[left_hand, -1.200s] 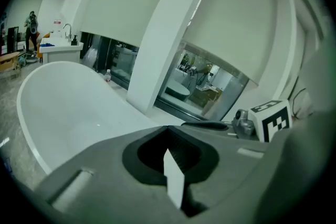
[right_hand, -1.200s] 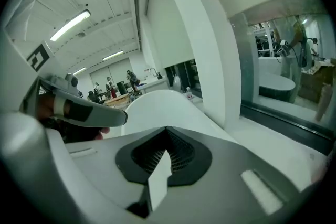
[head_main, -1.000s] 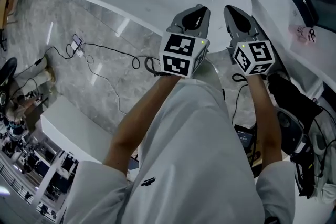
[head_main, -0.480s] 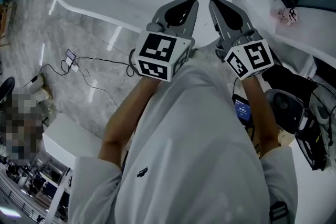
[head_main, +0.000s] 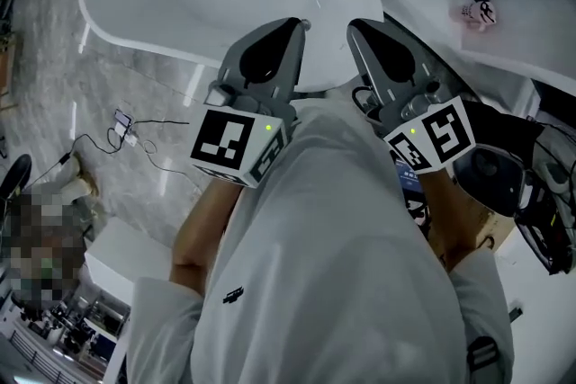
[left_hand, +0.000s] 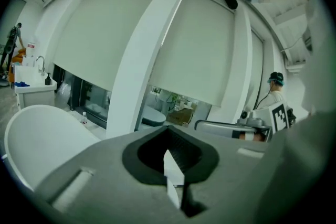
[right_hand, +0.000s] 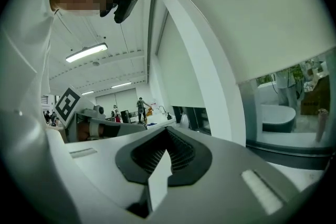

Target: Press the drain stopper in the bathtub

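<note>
The person is holding both tongs up close to the chest, side by side and slightly apart, their tips pointing toward the white bathtub [head_main: 117, 36]. The left tongs [head_main: 295, 22] are sitting fully closed, jaw tips meeting with nothing between the ribbed pads, as the left gripper view [left_hand: 168, 129] is showing. The right tongs [head_main: 354, 25] are likewise pressed together and gripping nothing [right_hand: 167, 129]. The tub is lying just beyond and to the left of both tips; in the left gripper view its rounded rim [left_hand: 37, 131] is showing to the left of the jaws. The drain stopper cannot be made out inside the tub. A thin black cable [head_main: 153, 126] is trailing over the grey marble floor [head_main: 54, 85], left of the left tongs' marker cube [head_main: 236, 144].
</note>
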A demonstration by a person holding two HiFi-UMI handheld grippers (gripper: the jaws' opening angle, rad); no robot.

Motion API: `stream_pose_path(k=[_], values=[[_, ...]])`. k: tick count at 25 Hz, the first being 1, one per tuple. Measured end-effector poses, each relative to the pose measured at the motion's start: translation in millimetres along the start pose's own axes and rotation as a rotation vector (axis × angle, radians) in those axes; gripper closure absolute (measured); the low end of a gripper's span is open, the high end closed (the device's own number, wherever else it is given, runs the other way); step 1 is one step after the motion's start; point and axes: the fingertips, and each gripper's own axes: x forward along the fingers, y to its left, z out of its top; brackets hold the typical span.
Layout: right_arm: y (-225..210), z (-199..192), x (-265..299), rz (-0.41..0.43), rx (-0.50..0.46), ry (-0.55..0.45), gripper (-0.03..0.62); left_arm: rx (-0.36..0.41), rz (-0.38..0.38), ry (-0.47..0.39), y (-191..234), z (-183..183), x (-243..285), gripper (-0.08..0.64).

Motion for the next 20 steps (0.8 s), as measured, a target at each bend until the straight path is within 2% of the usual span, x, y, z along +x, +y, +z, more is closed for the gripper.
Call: stream_pose_path(k=[5, 10, 16, 20], values=[[21, -2, -7, -0.024, 0.03, -0.009, 0.589, 0.029, 0.021, 0.003, 2, 0, -16, 0.557], [39, -5, -9, -0.053, 0.018, -0.009, 0.589, 0.012, 0.057, 0.021, 12, -9, -23, 0.557], [66, -6, 1, -0.002, -0.017, -0.011, 0.589, 0.044, 0.038, 0.072, 0, -31, -25, 0.557], [73, -12, 0, 0.017, -0.024, 0.015, 0.592, 0.069, 0.039, 0.073, -6, -31, -24, 0.557]])
